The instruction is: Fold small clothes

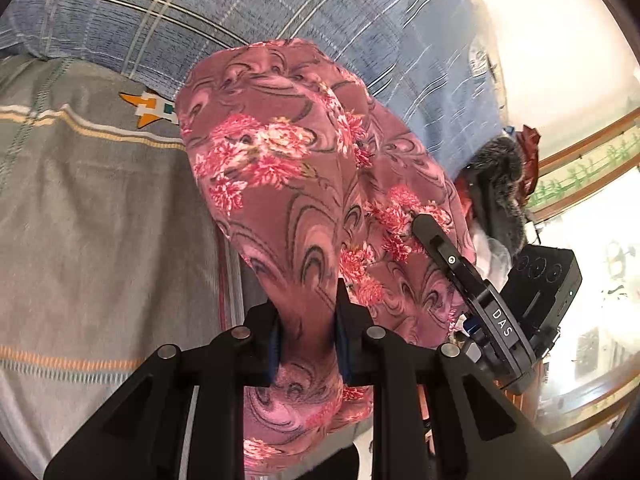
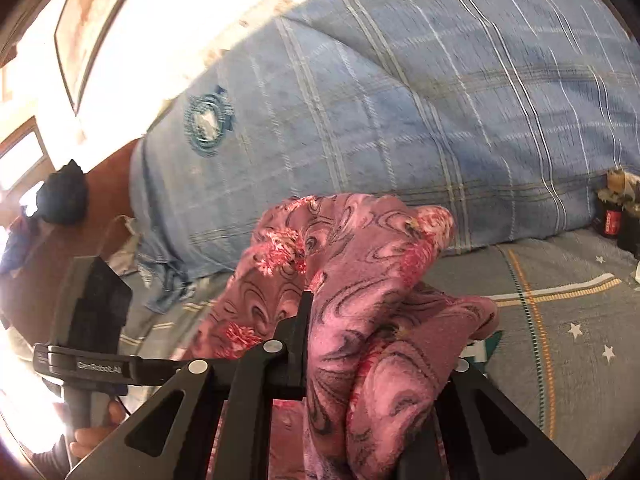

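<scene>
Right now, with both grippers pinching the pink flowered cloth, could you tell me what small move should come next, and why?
Probably draw the two grippers apart to stretch the cloth flat. The left gripper and the right gripper each clamp the pink flowered cloth, which hangs bunched and creased between them above the grey bedspread. It likely needs smoothing before any fold.

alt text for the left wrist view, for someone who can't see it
The left gripper pinches a bunched pink floral cloth that fills the middle of the view. The right gripper touches the cloth's right side, over a grey bedsheet and blue plaid quilt.
</scene>
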A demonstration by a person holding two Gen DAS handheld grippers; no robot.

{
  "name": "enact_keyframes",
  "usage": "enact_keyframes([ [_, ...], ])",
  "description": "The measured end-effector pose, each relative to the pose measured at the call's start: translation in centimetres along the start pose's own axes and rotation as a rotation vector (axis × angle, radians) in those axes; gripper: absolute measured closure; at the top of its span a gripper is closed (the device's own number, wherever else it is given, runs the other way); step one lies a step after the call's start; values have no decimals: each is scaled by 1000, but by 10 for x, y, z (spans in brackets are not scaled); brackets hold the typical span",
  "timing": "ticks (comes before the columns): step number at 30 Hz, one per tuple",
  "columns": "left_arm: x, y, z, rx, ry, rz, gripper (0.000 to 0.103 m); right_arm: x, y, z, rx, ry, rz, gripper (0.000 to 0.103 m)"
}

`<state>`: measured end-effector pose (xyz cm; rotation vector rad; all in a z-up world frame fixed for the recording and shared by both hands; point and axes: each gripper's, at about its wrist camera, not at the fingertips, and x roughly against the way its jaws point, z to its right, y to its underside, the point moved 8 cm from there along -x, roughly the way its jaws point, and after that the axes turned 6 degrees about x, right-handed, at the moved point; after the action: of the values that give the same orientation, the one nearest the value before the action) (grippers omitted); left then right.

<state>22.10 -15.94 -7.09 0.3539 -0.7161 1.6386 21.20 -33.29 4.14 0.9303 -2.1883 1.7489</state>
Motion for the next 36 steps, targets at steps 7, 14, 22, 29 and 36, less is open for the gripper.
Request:
enact_keyframes([
  [7, 53, 23, -14, 35, 43, 36, 84, 19, 8, -51, -10, -52, 18, 90],
  [14, 98, 51, -50, 97, 65, 38, 84, 26, 35, -106, -59, -195, -1, 89],
  [22, 76, 48, -135, 246, -61, -8, 84, -50, 99, -90, -220, -195, -138, 89],
  [29, 48, 41, -154, 195, -144, -20, 74, -81, 139, -34, -385, -173, -206, 67],
  [36, 64, 34, -121, 18, -188, 55, 67, -92, 119, -13, -544, -300, -202, 57],
])
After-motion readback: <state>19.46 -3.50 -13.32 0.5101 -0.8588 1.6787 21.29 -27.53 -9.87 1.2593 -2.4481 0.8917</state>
